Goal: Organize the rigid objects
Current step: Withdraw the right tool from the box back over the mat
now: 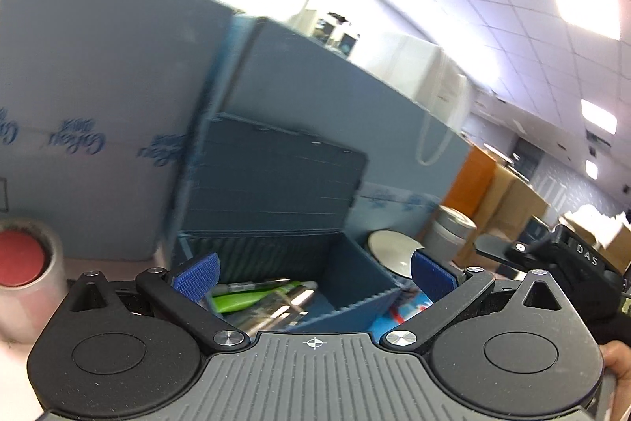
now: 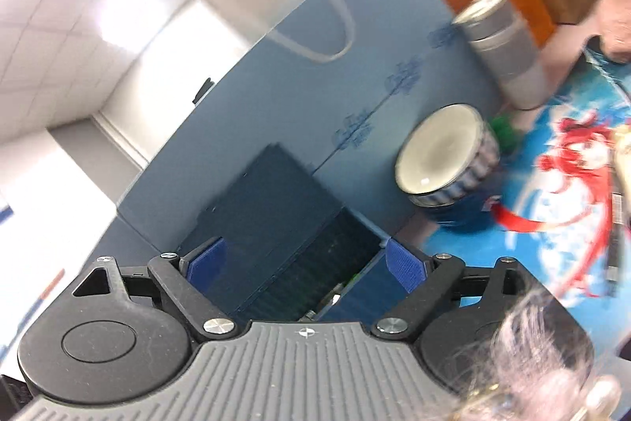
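Note:
A dark blue storage box (image 1: 355, 279) stands open, its ribbed lid (image 1: 276, 176) upright behind it. Inside lie a green item (image 1: 240, 298), a pen-like item (image 1: 252, 286) and a silvery cylinder (image 1: 284, 304). My left gripper (image 1: 313, 277) is open and empty, just in front of and above the box. My right gripper (image 2: 305, 265) is open and empty, over the same box (image 2: 366, 283), whose lid (image 2: 272, 192) rises ahead. The other gripper's black body (image 1: 568, 259) shows at the right of the left wrist view.
A striped bowl (image 2: 445, 156) sits right of the box on a colourful mat (image 2: 552, 184); it also shows in the left wrist view (image 1: 394, 249). A grey canister (image 2: 504, 42) stands behind it. A tape roll with a red centre (image 1: 23, 263) is at left. Blue partition panels (image 1: 98, 105) stand behind.

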Available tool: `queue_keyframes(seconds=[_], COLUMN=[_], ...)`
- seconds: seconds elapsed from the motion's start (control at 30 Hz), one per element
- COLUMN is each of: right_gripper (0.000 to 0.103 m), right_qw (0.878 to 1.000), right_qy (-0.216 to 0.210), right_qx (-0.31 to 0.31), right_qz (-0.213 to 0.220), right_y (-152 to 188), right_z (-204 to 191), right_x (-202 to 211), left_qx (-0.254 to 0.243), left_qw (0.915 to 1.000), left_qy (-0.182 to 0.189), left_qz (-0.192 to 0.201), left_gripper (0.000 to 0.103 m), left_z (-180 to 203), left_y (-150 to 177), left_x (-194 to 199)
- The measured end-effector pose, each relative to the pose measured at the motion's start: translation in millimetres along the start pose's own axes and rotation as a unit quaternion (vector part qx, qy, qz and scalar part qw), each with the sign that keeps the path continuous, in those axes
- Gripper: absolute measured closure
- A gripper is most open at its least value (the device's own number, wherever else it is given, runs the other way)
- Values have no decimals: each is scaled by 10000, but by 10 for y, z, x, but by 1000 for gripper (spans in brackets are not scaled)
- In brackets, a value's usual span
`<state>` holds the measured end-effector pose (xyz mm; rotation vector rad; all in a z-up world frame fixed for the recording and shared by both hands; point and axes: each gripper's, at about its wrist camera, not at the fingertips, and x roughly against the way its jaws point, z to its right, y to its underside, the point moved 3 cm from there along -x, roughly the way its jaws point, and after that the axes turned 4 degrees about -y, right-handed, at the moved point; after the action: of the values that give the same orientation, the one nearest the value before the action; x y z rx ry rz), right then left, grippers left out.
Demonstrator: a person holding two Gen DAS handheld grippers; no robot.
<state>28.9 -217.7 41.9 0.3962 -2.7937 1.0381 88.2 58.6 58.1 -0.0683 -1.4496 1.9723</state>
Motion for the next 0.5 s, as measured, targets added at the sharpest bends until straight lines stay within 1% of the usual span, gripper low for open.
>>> queue_keyframes(seconds=[0.1,0.2,0.3,0.37,0.5], right_gripper=[14,13,12,12,11], right_qw=[9996,9987,9972,9956,9924], right_qy=[137,269,435,542,615], right_qx=[-150,-224,-332,-478,-798], right_qz=[176,361,513,595,702], right_y=[-88,-145,-180,-195,-216], right_z=[208,439,690,856,1170], right_x=[317,611,834,938,1088], left_qx=[-277,-632,-963,-1148,-1381], left_qw=[9995,9980,9951,9928,9889], left_qy=[155,81,207,227,250], left_qz=[40,51,-119,-268,-478], left_gripper=[0,0,0,0,0], left_z=[185,432,708,882,1149], left_y=[40,131,247,336,505], left_x=[24,4,-60,-118,-235])
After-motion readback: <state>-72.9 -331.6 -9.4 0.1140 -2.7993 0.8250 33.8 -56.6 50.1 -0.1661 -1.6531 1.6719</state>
